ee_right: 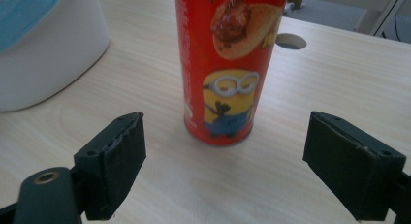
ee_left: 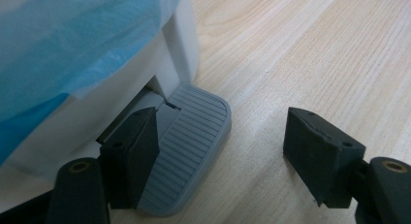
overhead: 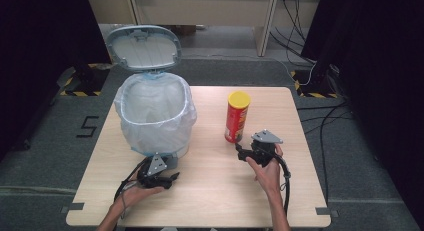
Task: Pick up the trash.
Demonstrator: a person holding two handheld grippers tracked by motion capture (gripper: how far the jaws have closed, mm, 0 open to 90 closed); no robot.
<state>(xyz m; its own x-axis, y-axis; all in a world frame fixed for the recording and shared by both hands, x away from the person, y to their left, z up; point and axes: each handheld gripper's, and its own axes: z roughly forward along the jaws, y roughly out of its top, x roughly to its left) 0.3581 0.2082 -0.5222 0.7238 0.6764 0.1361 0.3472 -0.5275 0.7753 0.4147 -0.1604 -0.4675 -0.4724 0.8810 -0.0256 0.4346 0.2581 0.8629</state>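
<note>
A light wooden table (overhead: 210, 191) stands on a grey floor, seen from above. On its left half sits a white pedal bin (overhead: 155, 116), lined with a pale blue plastic bag (ee_left: 58, 44), its grey lid (overhead: 143, 47) standing open at the back. To the right of the bin, well apart from it, a red crisp tube (overhead: 236, 117) with a yellow cap (overhead: 239, 99) stands upright near the table's middle; a cartoon figure in goggles is printed low on its side.

At the bin's front base a ribbed grey foot pedal (ee_left: 191, 146) juts out onto the table. The left gripper (ee_left: 232, 156) sits low at this pedal with its jaws wide apart; one jaw rests over the pedal's edge next to the bin, the other hangs above bare wood.

The right gripper (ee_right: 228, 166), held in the person's right hand (overhead: 267, 171), points at the tube's base. Its jaws stand apart, clamped on nothing, with the tube just beyond them.
</note>
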